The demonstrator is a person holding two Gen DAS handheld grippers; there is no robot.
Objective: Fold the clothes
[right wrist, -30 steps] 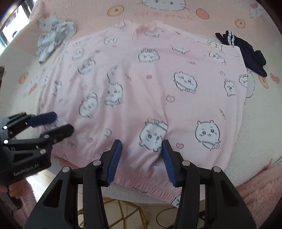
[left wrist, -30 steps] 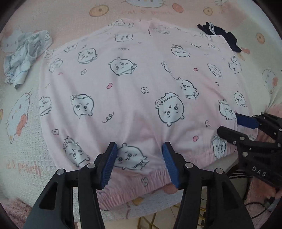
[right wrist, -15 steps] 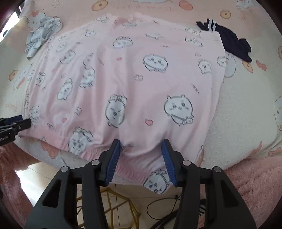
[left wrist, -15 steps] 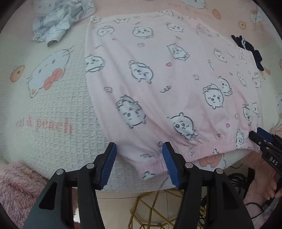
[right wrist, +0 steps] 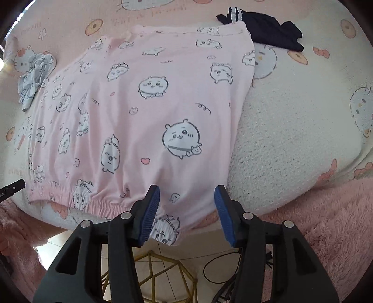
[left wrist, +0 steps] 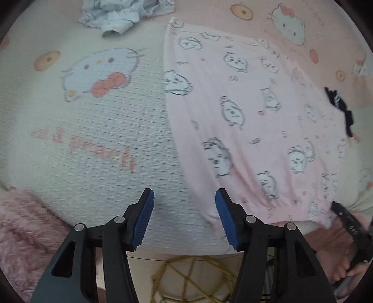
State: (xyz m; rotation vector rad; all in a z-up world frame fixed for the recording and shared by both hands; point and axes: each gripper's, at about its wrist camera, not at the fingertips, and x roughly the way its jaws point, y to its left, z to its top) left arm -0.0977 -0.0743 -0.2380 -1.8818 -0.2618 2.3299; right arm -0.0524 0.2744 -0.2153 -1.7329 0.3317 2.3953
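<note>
Both claws stand released with nothing pinched: left claw (left wrist: pixel 184 216) now hangs over bare bedspread (left wrist: pixel 93 130) just off the left edge of the pink shorts (left wrist: pixel 244 121), right claw (right wrist: pixel 186 209) sits over the shorts' near right corner with cloth showing between the blue pads but no pad pressing on it. Change vs a second ago: each claw was hovering mid-waistband, inside the garment; since then they've spread outward along the elastic waistband (right wrist: pixel 93 205) toward opposite corners, and both wrists rolled, so the shorts look rotated in each view. Shorts themselves haven't shifted, they lie flat on the bed with the waistband hanging slightly over the near edge. Right jaws crept a touch wider, left about the same. My read: smoothing is done and they're lining up on the corners for the first fold; left one has overshot the edge and would need to come back in to grab. Containers: none in sight, nothing to report there; only loose stuff on the bed, a crumpled pale blue garment (left wrist: pixel 123 14) far left and a dark navy item (right wrist: pixel 263 28) at the far right corner
</note>
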